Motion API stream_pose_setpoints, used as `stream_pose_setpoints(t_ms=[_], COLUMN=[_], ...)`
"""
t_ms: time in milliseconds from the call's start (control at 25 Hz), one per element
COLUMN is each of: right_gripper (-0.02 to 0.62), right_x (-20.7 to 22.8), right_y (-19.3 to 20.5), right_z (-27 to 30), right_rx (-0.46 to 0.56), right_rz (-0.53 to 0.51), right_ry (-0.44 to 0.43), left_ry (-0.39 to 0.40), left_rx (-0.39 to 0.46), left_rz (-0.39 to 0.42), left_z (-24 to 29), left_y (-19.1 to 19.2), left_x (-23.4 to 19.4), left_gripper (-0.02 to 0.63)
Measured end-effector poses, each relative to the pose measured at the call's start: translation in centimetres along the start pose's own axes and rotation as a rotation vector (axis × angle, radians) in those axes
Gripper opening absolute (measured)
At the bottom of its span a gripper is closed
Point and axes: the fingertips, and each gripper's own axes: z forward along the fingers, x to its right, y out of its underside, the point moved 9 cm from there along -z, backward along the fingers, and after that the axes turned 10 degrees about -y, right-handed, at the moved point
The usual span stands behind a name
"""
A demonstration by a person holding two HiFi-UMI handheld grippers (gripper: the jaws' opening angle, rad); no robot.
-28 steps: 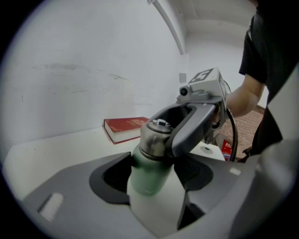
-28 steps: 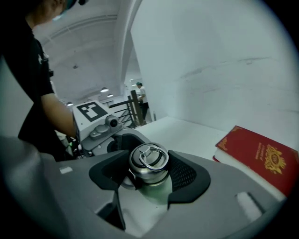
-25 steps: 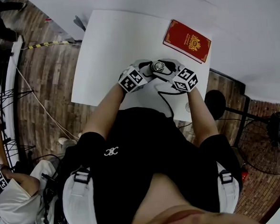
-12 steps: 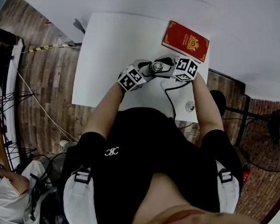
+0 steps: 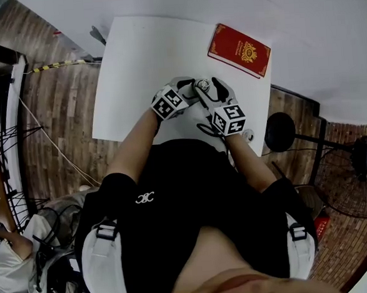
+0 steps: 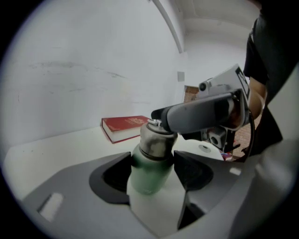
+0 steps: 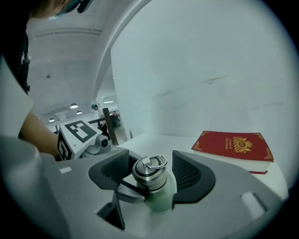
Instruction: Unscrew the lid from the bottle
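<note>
The bottle (image 6: 148,173) is green with a shiny metal lid (image 7: 149,173), and the lid has a little ring (image 7: 154,163) on top. The bottle is over the white table (image 5: 134,71), on the side close to me, and it stands almost straight up. I cannot see its bottom, so I cannot tell if it sits on the table. My left claw (image 6: 152,169) holds the green part of the bottle, with one black pad on each side of it. My right claw (image 7: 150,171) comes in from the other side and is closed on the lid, so its jaws sit quite wide apart around the fat metal top. The two claws are right next to each other at the bottle. The block with black and white squares on my left claw (image 5: 170,102) points to my left, and the one on my right claw (image 5: 229,119) points back at me. A red book (image 7: 232,144) with gold marks lies flat on the far corner of the table, well away from the bottle. Past the table there is a white wall (image 5: 326,32). Beside the table the floor (image 5: 61,101) is brown wood.
</note>
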Motion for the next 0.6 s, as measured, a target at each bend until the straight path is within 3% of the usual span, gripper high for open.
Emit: stream_pose_setpoints(t_ms=[200,320,440,600], right_gripper=[0.268,0.267,0.265,0.265], right_x=[-0.5,-0.6,-0.5,1.1], right_y=[1.3,1.2,1.1,0.6], right_z=[1.3,1.9,2.0,1.9], right_rx=[-0.043,-0.046,-0.066,-0.1], right_rz=[0.001,0.025,-0.006,-0.023], right_ry=[0.132,0.138,0.078,-0.123], left_ry=[-0.005,0.0,0.003,0.003], left_rx=[-0.005,-0.007,-0.005,0.006], left_rz=[-0.002,-0.003,-0.005,-0.017], left_z=[0.3,0.1,-0.2,-0.1], left_y=[0.2,0.1,0.1,0.1], left_x=[0.1,0.0,-0.1,-0.2], left_gripper=[0.335,0.335,0.335,0.336])
